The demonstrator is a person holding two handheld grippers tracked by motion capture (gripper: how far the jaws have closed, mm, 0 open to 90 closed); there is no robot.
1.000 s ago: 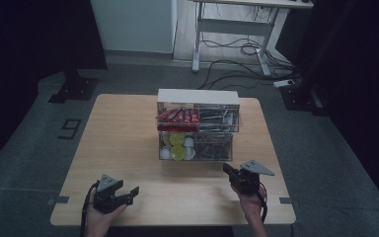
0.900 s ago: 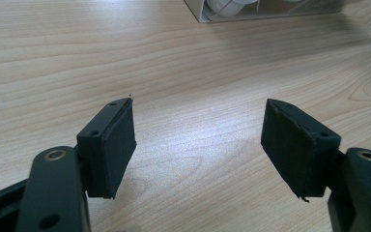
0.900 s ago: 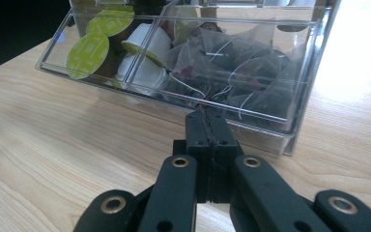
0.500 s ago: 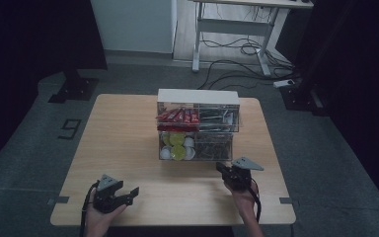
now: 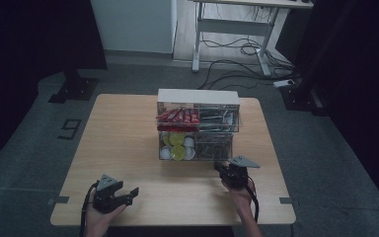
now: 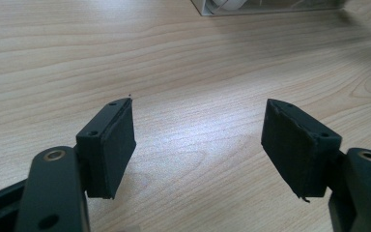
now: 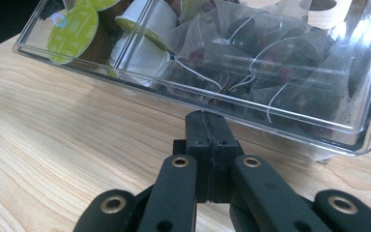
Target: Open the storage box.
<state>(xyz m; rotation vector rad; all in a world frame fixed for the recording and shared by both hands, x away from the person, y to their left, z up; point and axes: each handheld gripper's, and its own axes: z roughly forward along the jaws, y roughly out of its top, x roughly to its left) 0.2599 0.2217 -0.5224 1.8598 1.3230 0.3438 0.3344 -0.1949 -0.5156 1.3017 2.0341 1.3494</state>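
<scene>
Clear two-tier organizer [image 5: 198,126] sits at table centre, slightly toward the far edge, white top. Upper tier: red sachets [image 5: 177,117] in the left compartment, dark packets on the right. Lower tier stands forward as a clear drawer [image 7: 319,130]: left compartment has green-lidded and white pods [image 5: 176,146], right compartment has pyramid tea bags [image 7: 251,63] with strings.

Right gripper [image 5: 225,169] is just near of the drawer's right front corner, held by a hand [image 5: 240,190] coming from the near edge. In the right gripper view its jaws are pressed flat together with nothing between them, tips close to the drawer's front wall; contact cannot be told.

Left gripper [image 5: 128,193] is at the near left of the wooden table [image 5: 123,133], well apart from the organizer, in the person's other hand [image 5: 98,219]. Left gripper view: pads [image 6: 111,145] spread wide apart, empty, bare tabletop between them.

Beyond the table: grey floor, a desk frame [image 5: 237,29] with cables at the far side.
</scene>
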